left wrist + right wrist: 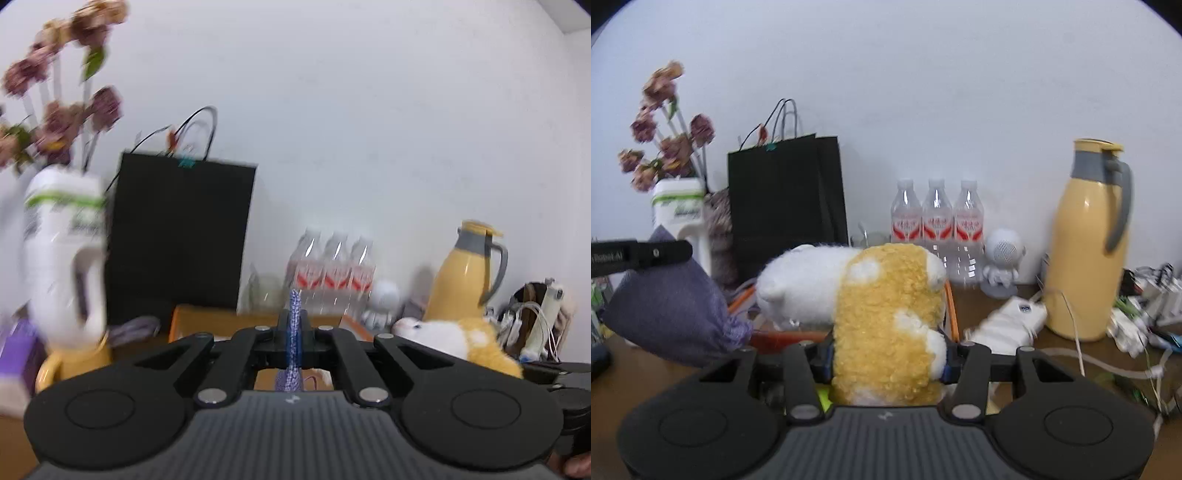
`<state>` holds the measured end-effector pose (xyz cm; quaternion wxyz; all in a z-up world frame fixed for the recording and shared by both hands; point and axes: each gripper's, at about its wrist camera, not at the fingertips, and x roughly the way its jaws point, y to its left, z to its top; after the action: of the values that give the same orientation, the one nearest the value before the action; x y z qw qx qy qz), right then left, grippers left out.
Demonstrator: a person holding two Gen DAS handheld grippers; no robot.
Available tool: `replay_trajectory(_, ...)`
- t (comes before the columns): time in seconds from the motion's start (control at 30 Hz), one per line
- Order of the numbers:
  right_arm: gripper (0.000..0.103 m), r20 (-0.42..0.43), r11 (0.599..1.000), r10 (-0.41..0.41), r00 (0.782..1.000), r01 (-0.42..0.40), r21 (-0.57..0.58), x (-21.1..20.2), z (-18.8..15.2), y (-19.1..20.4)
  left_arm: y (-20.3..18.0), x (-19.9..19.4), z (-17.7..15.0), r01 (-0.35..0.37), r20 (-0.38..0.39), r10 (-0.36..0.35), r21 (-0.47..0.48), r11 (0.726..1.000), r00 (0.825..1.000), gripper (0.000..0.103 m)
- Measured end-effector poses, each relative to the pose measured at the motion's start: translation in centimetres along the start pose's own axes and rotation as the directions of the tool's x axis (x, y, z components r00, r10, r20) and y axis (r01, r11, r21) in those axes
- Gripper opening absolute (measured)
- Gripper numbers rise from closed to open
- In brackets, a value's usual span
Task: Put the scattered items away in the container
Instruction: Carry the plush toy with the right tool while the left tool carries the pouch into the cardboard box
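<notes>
Purple knit pouch [294, 332] in left tongs [294, 345], one plush toy [886, 317] in right tongs [888, 360].

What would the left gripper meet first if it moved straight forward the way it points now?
Probably the orange container just ahead and below the left gripper, which pinches purple knit fabric; further on stand the water bottles. Depth is unclear.

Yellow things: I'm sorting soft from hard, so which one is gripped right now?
The plush toy, fluffy yellow and white, clamped in the right gripper. The jug stands untouched.
</notes>
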<state>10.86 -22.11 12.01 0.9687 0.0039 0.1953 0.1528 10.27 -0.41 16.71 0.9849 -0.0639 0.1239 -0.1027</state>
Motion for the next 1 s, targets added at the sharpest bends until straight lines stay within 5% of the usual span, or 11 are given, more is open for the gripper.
replay_trajectory(0.27,0.047,-0.11,0.999,0.03,0.993,-0.032,-0.022,11.5,6.2,-1.1,0.1,10.5,2.2,0.013,0.012,-0.013,0.009,1.0,1.0,0.003)
replay_trajectory(0.53,0.047,-0.302,1.0,0.012,0.953,-0.019,-0.018,23.4,7.1,-2.1,3.6,21.5,1.0,-0.008,-0.176,-0.026,-0.193,0.981,0.984,0.003)
replay_trajectory(0.73,0.047,-0.405,0.997,-0.037,0.914,0.01,-0.07,27.9,5.9,-1.9,5.5,27.2,-1.1,-0.162,-0.374,0.094,-0.155,0.975,0.922,0.006)
replay_trajectory(0.8,0.047,-0.429,0.996,-0.049,0.902,0.012,-0.088,28.7,5.6,-1.7,6.0,27.4,-1.5,-0.149,-0.398,0.088,-0.123,0.981,0.913,0.013)
replay_trajectory(0.87,0.047,-0.457,0.996,-0.043,0.888,0.001,-0.091,29.5,5.4,-1.6,6.4,27.0,-1.7,-0.128,-0.414,0.076,-0.099,0.987,0.907,0.052)
replay_trajectory(1.0,0.05,-0.484,0.997,-0.03,0.875,-0.007,-0.075,30.5,5.2,-1.8,6.9,25.6,-1.6,-0.15,-0.422,0.13,-0.015,0.989,0.897,0.063)
